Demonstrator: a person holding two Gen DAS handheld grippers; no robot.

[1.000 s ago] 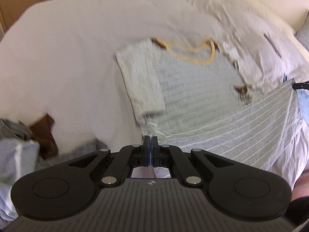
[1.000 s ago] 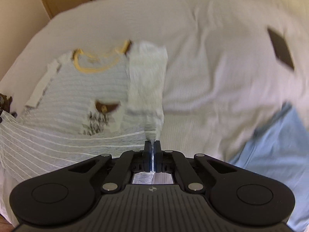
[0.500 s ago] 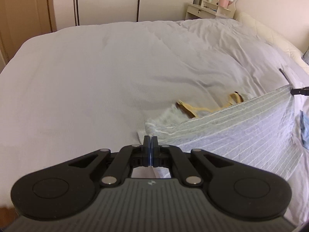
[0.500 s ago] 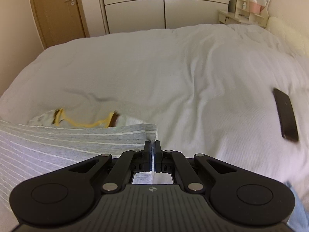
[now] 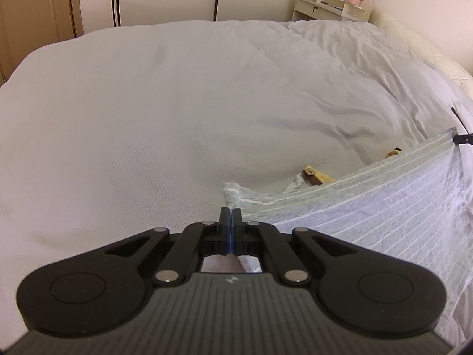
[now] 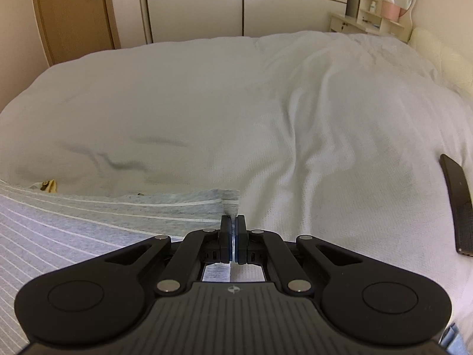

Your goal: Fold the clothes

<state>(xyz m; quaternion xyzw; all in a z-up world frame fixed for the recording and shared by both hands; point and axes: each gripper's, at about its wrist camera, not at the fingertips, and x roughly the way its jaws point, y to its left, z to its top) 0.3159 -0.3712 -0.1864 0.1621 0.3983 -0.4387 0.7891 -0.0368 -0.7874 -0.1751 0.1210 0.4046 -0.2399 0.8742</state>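
Both grippers clamped on the striped shirt's hem corners.
Your left gripper (image 5: 230, 213) and right gripper (image 6: 232, 222) stretch the striped shirt (image 5: 384, 207) crosswise; its yellow collar (image 5: 320, 178) points toward the wardrobe (image 6: 242, 3).

A: What does the left claw (image 5: 229, 213) look like?

B: Matte black plastic. A wide body with a round, shallow disc on each side, and a dark grey ribbed panel in the middle bearing a small pale emblem.

A: Any hardware on it?

B: Four silver round pins join the angled link arms, with smaller ones further up near the fingers. The two narrow black fingers have a thin bluish strip where they meet.

A: And the right claw (image 6: 233, 222)?

B: Same build: black shell, twin discs, ribbed grey centre, silver pins, bluish lining between the fingers, and a small square window behind them.
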